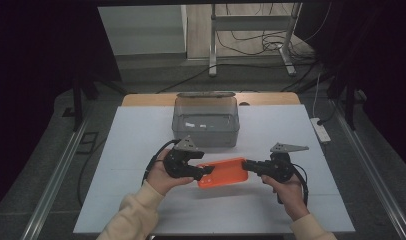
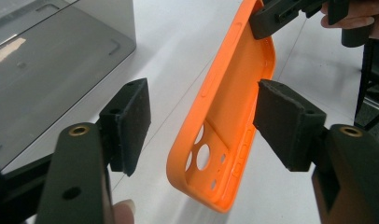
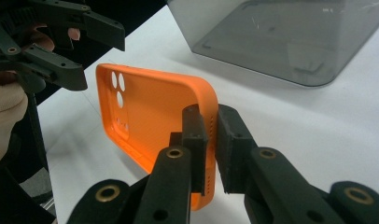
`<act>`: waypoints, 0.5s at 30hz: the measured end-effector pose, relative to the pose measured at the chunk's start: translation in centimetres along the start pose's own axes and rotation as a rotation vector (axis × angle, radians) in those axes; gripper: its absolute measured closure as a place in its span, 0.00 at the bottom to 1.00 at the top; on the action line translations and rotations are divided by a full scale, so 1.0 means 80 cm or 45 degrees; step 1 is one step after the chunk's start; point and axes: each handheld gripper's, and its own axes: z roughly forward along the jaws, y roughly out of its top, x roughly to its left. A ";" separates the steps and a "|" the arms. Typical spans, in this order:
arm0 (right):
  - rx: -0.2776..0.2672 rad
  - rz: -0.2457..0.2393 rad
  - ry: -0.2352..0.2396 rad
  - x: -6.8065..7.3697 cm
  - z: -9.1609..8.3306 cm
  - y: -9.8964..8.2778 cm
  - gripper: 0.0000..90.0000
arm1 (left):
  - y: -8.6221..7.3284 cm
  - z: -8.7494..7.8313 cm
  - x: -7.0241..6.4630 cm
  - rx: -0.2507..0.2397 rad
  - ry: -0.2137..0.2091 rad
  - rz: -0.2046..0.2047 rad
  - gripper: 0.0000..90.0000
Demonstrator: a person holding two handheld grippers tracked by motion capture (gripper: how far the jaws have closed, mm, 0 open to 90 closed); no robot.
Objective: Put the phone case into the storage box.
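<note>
An orange phone case (image 1: 223,173) hangs just above the white table, its open side with camera holes (image 2: 201,158) facing up. My right gripper (image 1: 246,165) is shut on the case's right-hand rim; in the right gripper view its pads (image 3: 197,135) clamp the orange edge (image 3: 145,112). My left gripper (image 1: 207,171) is open at the case's other end. In the left gripper view the case (image 2: 225,116) stands between the spread jaws, with the left pad (image 2: 129,123) well clear of it and the right pad (image 2: 283,121) close beside its rim.
A translucent grey box (image 1: 206,120) stands on the table just behind the grippers. A white power strip (image 1: 321,131) lies at the table's right edge. A metal stand (image 1: 251,30) and cables are on the floor beyond.
</note>
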 end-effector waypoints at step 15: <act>-0.033 -0.017 -0.039 0.000 -0.007 0.000 0.91 | -0.008 -0.006 0.009 -0.040 0.010 -0.067 0.24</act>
